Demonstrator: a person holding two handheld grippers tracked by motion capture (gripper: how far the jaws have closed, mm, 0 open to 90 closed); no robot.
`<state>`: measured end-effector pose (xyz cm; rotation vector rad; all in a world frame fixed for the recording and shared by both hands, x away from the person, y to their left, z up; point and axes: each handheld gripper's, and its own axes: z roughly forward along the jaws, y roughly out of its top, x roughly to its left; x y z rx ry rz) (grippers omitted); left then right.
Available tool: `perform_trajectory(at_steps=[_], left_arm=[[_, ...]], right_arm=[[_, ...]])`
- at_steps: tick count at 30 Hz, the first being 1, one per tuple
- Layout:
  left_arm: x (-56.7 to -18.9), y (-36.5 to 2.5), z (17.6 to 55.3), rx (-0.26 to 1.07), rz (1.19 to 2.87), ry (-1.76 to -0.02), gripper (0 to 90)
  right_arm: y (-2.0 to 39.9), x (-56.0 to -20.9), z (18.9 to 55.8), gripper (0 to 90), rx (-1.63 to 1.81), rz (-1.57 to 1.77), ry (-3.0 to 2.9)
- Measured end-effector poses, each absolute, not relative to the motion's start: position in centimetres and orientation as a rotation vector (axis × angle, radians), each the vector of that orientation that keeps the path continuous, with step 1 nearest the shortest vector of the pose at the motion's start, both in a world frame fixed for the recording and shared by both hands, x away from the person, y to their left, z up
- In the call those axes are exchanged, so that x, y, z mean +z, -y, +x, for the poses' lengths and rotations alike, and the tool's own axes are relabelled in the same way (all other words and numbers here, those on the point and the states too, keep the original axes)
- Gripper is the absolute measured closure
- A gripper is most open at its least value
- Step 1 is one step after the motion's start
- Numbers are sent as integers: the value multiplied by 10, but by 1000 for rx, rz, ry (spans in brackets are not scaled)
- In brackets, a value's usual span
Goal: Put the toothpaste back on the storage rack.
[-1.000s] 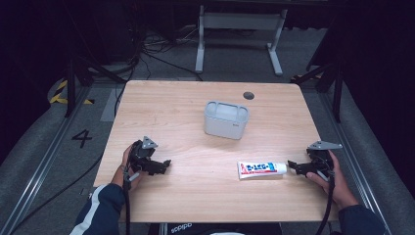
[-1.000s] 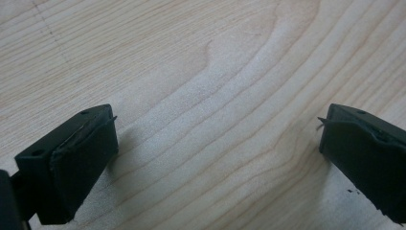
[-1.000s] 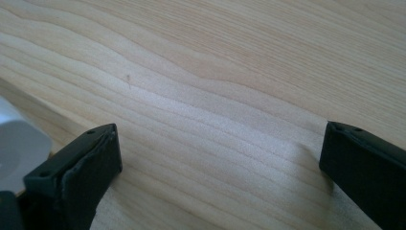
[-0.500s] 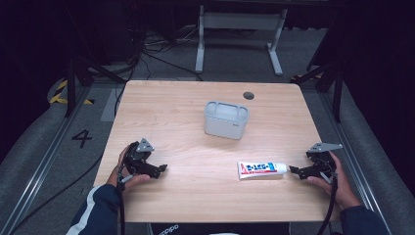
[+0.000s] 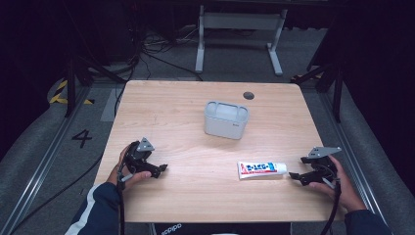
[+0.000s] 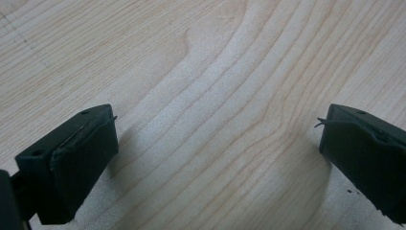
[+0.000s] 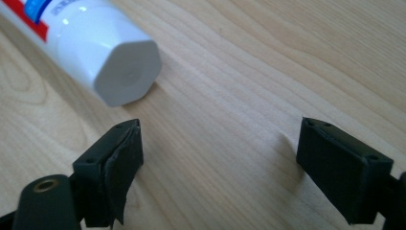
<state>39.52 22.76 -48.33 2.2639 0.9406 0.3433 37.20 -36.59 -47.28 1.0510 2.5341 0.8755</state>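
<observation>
A pale grey container (image 5: 226, 120) with rounded corners stands upright near the middle of the light wooden table (image 5: 171, 112). Its top is divided into compartments, a long one at the back and smaller ones at the front; from the high view nothing can be made out inside them, though the angle and blur leave the bottoms unclear.

In front of the container and to its right, well apart from it, a white toothpaste tube (image 5: 262, 169) lies flat on the table, with red and blue print along its side. Its cap end points toward the person's right hand. In the right gripper view the cap (image 7: 125, 67) is white and faceted, with a flat end face, lying just beyond the left jaw and touching neither jaw.

The right claw (image 5: 295, 176) rests low over the table near the right edge, just beside the tube's cap; its jaws stand wide apart with bare wood between them. The left claw (image 5: 161, 170) sits near the table's left front part, well apart from both the tube and the container, and its jaws are also spread wide over bare wood grain.

A small dark round disc (image 5: 249, 95) lies in the table surface behind the container.
</observation>
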Motion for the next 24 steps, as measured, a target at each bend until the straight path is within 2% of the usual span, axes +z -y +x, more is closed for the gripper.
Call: perform_trajectory(at_steps=[9,16,20,24], left_arm=[[-483,-225,399,338,2269,-929,0],[-483,-225,399,337,2271,-929,0],[-483,-225,399,338,2270,-929,0],[-483,-225,399,338,2270,-929,0]], right_arm=[[360,-471,364,179,874,969,-2620],[349,-470,374,129,833,913,-2675],[340,-470,383,58,804,878,-2712],[334,-470,388,28,784,837,-2742]])
